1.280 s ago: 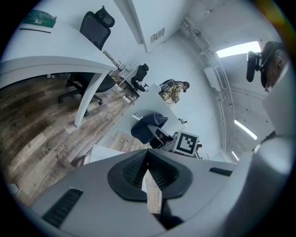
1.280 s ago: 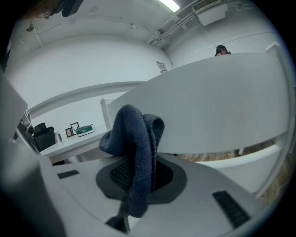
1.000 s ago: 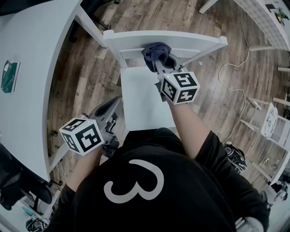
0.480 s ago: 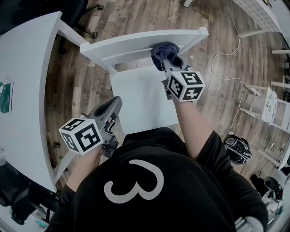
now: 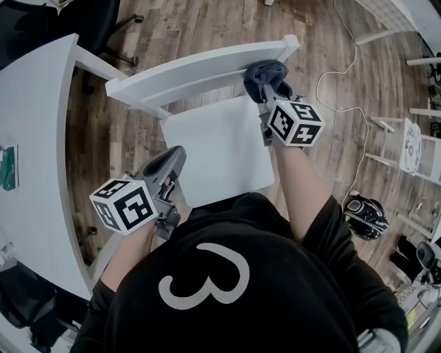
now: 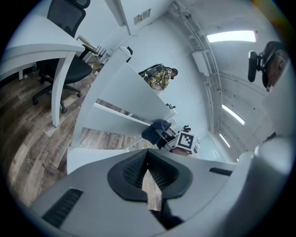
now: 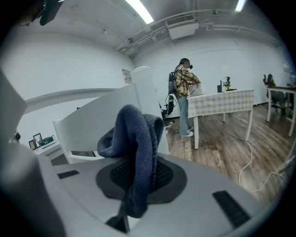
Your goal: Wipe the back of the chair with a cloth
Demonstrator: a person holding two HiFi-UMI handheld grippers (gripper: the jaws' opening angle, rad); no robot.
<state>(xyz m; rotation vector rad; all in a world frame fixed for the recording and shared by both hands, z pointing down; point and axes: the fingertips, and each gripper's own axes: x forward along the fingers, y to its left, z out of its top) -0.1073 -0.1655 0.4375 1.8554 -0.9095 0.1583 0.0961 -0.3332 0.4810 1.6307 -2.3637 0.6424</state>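
Right gripper (image 5: 270, 88) is pinching the cloth (image 5: 264, 73). The jaws are clamped on its lower fold and the rest is bunched above the pads as a loose wad. I hold it that way on purpose, so the wad meets the surface and not the plastic.

The cloth sits against the top rail of the chair back (image 5: 193, 69), on the side facing the seat (image 5: 213, 148) and close to the rail's right end post. My arm reaches over the seat so I can push forward into the rail.

Left gripper (image 5: 167, 160) has its tips pressed together with nothing between them. It hangs low by the seat's left front corner, between the chair and the desk (image 5: 34, 124), and touches neither. It's parked there so it doesn't block the wipe.

My read is that I'm mid-wipe at the right end. The rest of the rail and the slat below it look no different, so I can't say how much is done.

The risk is that the chair is unbraced on the wood floor (image 5: 207, 21), so a hard push may slide it. The wad could also slip out of the pinch.
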